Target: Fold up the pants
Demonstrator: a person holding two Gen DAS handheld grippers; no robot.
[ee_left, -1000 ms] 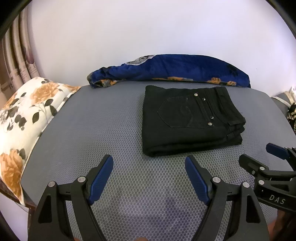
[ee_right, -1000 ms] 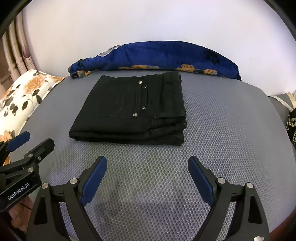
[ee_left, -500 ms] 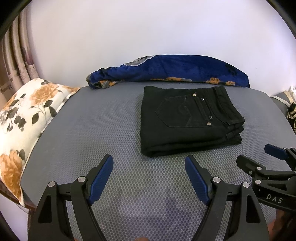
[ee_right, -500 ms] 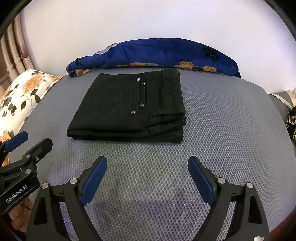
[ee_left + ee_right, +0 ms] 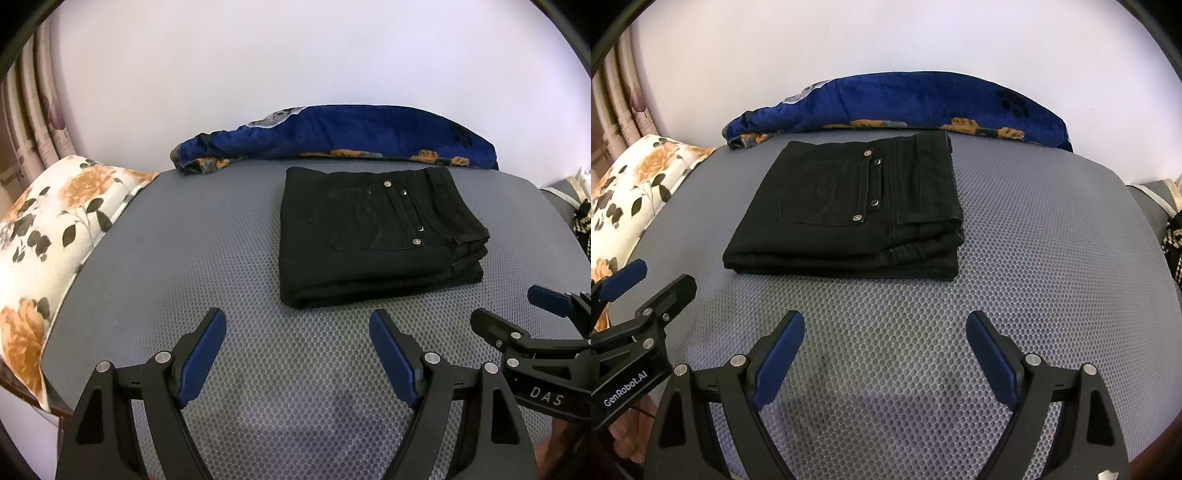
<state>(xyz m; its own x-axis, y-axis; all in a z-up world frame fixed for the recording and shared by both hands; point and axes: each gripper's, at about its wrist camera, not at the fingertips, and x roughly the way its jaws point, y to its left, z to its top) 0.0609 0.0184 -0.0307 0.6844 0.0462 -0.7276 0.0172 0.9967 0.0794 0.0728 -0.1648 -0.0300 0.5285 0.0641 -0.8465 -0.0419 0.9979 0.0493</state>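
Note:
Black pants (image 5: 373, 240) lie folded into a compact rectangle on the grey mesh mat (image 5: 184, 266), back pocket and rivets facing up; they also show in the right wrist view (image 5: 849, 210). My left gripper (image 5: 297, 328) is open and empty, hovering over the mat in front of the pants. My right gripper (image 5: 884, 328) is open and empty, also in front of the pants. Each gripper shows in the other's view: the right one at the right edge (image 5: 517, 314), the left one at the left edge (image 5: 653, 280).
A blue floral blanket (image 5: 351, 136) lies bunched behind the pants against the white wall. A white floral pillow (image 5: 48, 221) lies at the mat's left edge. A curtain (image 5: 33, 110) hangs far left. A bag strap (image 5: 1160, 195) lies at the right.
Both grippers have pulled back slightly and stayed open. The pants have not moved.

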